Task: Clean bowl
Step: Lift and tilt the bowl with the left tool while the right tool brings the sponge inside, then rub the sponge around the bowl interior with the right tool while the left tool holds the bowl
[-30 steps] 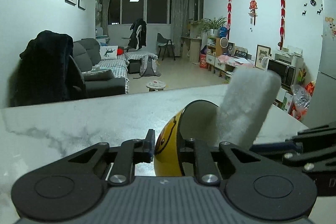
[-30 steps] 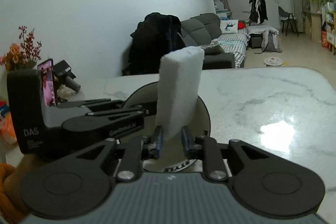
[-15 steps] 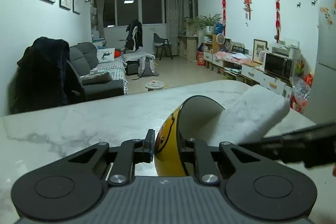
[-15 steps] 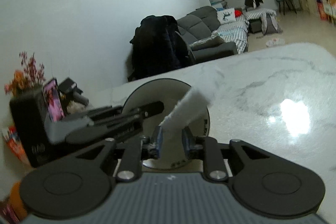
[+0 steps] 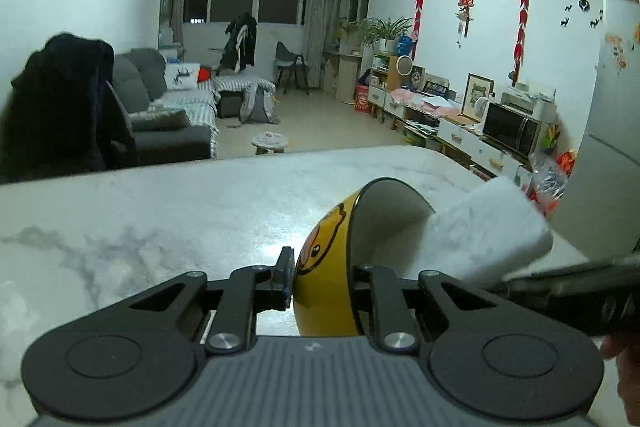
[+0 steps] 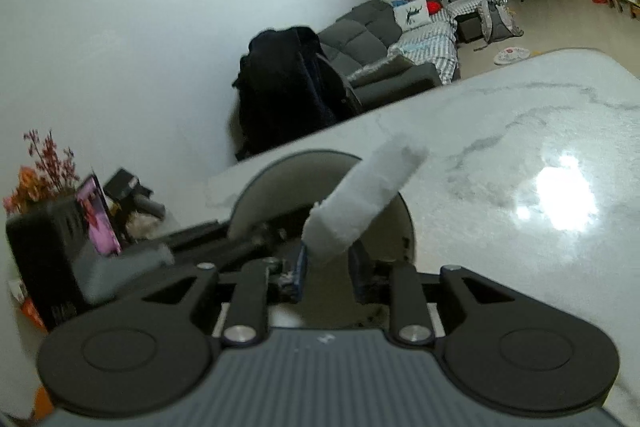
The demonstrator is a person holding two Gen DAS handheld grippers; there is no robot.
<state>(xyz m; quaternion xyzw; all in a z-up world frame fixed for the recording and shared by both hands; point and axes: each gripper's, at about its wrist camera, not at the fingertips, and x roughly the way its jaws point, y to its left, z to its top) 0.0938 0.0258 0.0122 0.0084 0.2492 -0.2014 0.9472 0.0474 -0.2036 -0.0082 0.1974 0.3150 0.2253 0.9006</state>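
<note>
1. Right gripper (image 6: 326,277) jaws have just been widening; the white sponge (image 6: 362,201), upright a second ago, now leans loosely between them.
2. Left gripper (image 5: 322,281) pinches the yellow bowl (image 5: 322,267) rim, tipped above the marble table (image 5: 160,219); wiping risks a dropped sponge.

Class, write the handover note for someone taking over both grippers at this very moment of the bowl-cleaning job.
Left gripper: shut on the wall of the yellow duck bowl, holding it tipped on its side above the marble table, its mouth facing the right gripper.
Right gripper: the white sponge sits between its jaws, which have just been opening; it leans slanted against the left pad, the right pad looks clear of it. Grip may be loose.
Sponge tip is at the bowl's inside.
Done: bowl and sponge picked up and brought together.
Left: secure the sponge, wipe the inside, set both down.
</note>
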